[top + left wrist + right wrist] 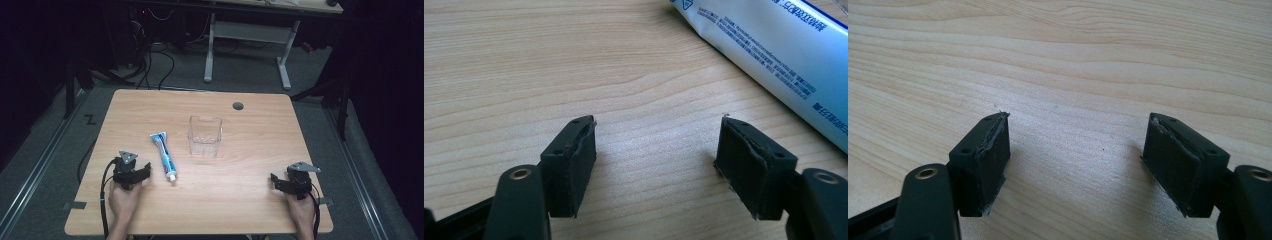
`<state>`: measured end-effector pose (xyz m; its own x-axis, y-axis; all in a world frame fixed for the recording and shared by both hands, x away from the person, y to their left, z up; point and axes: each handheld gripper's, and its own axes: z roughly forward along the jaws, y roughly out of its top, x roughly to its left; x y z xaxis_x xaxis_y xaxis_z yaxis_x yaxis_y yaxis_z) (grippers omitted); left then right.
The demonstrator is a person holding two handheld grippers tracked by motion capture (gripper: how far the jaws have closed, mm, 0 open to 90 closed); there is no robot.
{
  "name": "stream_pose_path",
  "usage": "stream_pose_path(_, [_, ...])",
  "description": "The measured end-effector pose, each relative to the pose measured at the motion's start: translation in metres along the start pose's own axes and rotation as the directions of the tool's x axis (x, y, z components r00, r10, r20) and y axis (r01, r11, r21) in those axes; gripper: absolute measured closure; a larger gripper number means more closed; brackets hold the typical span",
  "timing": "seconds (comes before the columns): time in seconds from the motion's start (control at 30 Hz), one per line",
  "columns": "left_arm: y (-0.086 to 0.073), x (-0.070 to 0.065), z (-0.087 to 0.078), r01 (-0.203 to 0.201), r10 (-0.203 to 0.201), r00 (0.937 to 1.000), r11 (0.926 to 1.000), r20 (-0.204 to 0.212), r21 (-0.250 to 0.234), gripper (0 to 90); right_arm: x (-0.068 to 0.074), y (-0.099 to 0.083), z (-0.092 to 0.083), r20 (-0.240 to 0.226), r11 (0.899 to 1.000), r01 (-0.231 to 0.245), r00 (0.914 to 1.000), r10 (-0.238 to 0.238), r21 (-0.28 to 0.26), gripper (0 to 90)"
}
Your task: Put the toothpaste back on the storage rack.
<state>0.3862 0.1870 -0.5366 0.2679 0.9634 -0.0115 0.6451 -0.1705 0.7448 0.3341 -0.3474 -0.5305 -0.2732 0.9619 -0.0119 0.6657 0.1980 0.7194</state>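
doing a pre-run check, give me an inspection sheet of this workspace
surface: light wooden table, with a dark round grommet near the far edge
job's things: toothpaste tube lying flat, cap toward the person; clear plastic container upright, apart from the tube, looks empty
clutter: nothing seen
grippers: left tool open, nothing between its jaws, tube beside it; right tool open above bare wood
cables: black cable trails from the left tool; another from the right tool; more on the floor beyond
surroundings: dark room, grey floor, white-legged desk behind
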Motion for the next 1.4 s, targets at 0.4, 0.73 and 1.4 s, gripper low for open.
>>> stream_pose_path(0.4, [0.0000,-0.0001,0.0000,0.000,0.000,1.0000,1.0000,0.000,0.001,32.1,-0.0001,0.0000,0.0000,0.000,1.000,0.003,1.0000,-0.003,0.000,26.5])
stream_pose_path(0.73, [0.0000,-0.0001,0.0000,0.000,0.000,1.0000,1.0000,0.001,0.001,31.9,-0.0001,0.0000,0.0000,0.000,1.000,0.003,1.0000,-0.003,0.000,26.5])
stream_pose_path(1.4, [0.0007,0.0011,0.0005,-0.015,0.014,0.9998,0.9999,0.015,0.003,31.6,0.0001,0.0001,0.0000,0.001,1.000,0.001,1.0000,-0.001,0.001,26.6])
